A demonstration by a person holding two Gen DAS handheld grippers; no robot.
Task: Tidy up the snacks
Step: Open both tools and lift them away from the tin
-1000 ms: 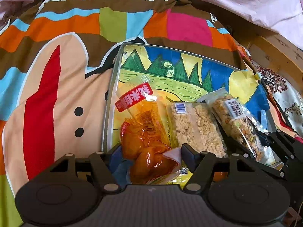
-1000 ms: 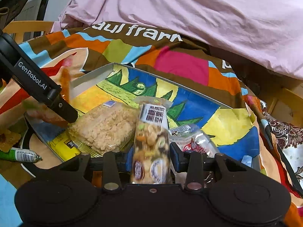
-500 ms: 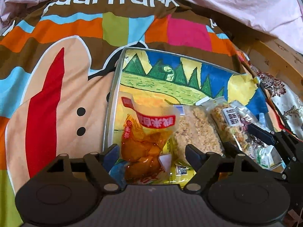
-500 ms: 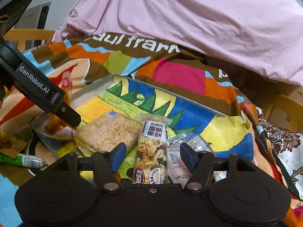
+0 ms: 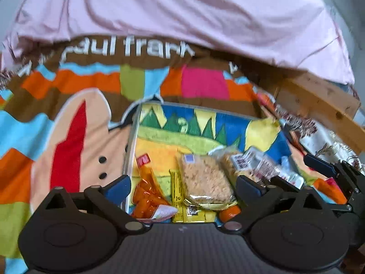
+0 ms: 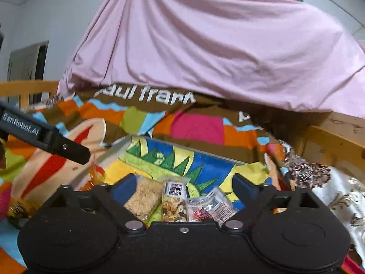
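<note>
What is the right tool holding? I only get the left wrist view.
Observer: Nothing. The right tool is opening. The rice pack and nut bar lie in the tray between its fingers, and the fingers touch neither.
Operator: Are there words on my left tool?
Observer: Yes. The left tool is opening too and grips nothing. White lettering on its side reads GenRobot.AI.
Operator: What is left of the pink sheet?
Observer: A door in a white wall, beyond a wooden rail.
</note>
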